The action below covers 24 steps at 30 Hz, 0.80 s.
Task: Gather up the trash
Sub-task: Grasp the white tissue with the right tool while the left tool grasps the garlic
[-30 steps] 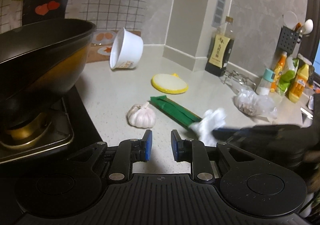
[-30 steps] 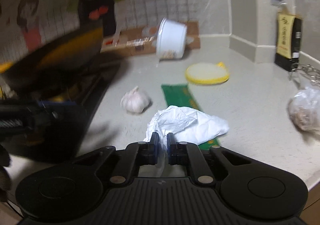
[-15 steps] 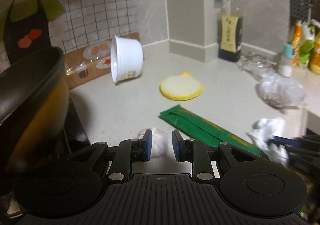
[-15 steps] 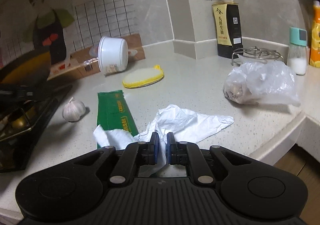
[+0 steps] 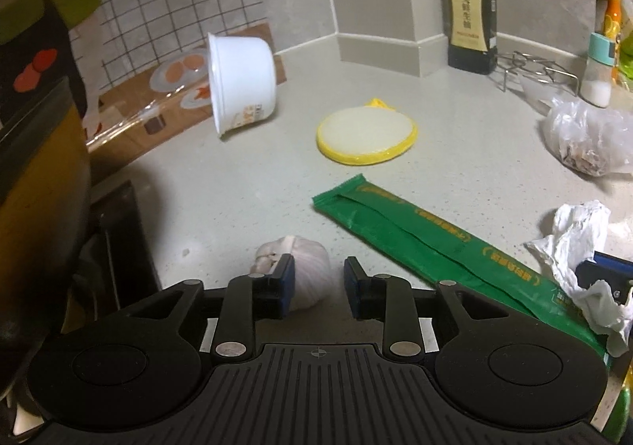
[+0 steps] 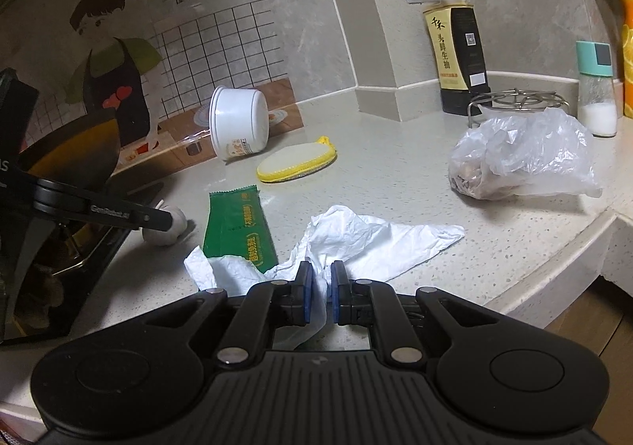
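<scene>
My right gripper (image 6: pixel 320 298) is shut on a crumpled white tissue (image 6: pixel 376 235) that drapes over the counter; the tissue also shows in the left wrist view (image 5: pixel 573 247). A green wrapper (image 5: pixel 427 247) lies flat on the counter, partly under the tissue (image 6: pixel 237 231). My left gripper (image 5: pixel 316 283) is open and empty, its jaws just above a garlic bulb (image 5: pixel 304 267). A white cup (image 5: pixel 241 77) lies on its side at the back. A clear plastic bag (image 6: pixel 522 156) with brown scraps sits at the right.
A yellow-rimmed round pad (image 5: pixel 366 136) lies mid-counter. A black wok (image 5: pixel 35 176) stands on the stove at left. A soy sauce bottle (image 6: pixel 455 45), a wire trivet (image 6: pixel 514 99) and a salt shaker (image 6: pixel 595 89) stand at the back right. The counter edge (image 6: pixel 554 267) curves at right.
My left gripper has moved forward and down over the garlic bulb. My right gripper has drawn back toward the counter edge with the tissue.
</scene>
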Each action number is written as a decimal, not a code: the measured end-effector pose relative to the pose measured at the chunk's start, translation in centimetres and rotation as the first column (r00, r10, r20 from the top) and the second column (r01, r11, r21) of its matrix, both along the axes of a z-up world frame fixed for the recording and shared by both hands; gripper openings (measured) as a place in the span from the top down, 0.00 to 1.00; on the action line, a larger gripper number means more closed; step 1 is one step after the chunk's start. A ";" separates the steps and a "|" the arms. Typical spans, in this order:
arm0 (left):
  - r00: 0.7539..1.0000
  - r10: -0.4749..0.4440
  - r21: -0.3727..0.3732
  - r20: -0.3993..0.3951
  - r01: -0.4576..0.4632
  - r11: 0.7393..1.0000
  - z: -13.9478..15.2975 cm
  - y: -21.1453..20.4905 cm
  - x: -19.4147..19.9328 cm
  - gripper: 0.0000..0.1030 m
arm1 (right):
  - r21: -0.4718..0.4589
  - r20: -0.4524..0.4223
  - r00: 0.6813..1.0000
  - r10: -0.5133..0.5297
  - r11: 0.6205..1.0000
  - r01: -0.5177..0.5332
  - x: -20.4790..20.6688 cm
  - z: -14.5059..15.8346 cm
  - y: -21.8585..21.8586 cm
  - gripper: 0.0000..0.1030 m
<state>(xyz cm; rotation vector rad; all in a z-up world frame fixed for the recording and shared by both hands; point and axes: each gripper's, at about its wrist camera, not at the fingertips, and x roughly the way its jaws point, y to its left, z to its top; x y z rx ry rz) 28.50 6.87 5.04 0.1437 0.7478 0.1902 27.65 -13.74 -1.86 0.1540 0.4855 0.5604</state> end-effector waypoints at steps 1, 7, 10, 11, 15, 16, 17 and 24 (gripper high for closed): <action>1.000 -0.004 -0.001 -0.001 0.004 1.000 0.0 -0.1 0.1 0.66 | 0.002 0.001 1.000 0.001 1.000 -0.001 0.0 0.0 0.0 0.90; 0.998 -0.066 -0.023 -0.021 0.065 0.998 -0.2 -0.9 0.1 0.34 | -0.009 -0.002 1.000 -0.001 1.000 0.001 0.0 0.0 0.1 0.90; 0.991 -0.130 -0.121 -0.029 0.126 0.985 -0.1 -0.6 -0.3 0.38 | -0.024 -0.016 1.000 -0.005 1.000 0.005 0.2 0.4 0.4 0.90; 0.990 -0.136 -0.130 -0.025 0.132 0.983 -0.2 -0.5 -0.4 0.38 | -0.034 -0.022 1.000 -0.006 0.999 0.005 0.2 0.5 0.6 0.89; 0.996 -0.092 0.004 0.010 0.092 0.996 -0.4 -0.4 -0.8 0.40 | -0.047 -0.031 1.000 0.001 0.999 -0.003 0.2 0.8 0.9 0.82; 0.997 -0.079 0.010 0.014 0.079 0.997 -0.4 -0.1 -0.7 0.40 | -0.048 -0.030 1.000 0.006 0.999 -0.007 0.1 0.8 1.0 0.79; 0.998 -0.066 0.002 0.021 0.066 0.998 -0.3 0.3 -0.5 0.40 | -0.049 -0.027 1.000 0.010 0.999 -0.012 0.0 0.8 1.1 0.75; 1.000 0.008 -0.019 0.022 -0.008 1.000 -0.2 2.5 1.1 0.40 | -0.060 -0.019 0.999 0.034 0.998 -0.035 -0.5 0.9 1.6 0.61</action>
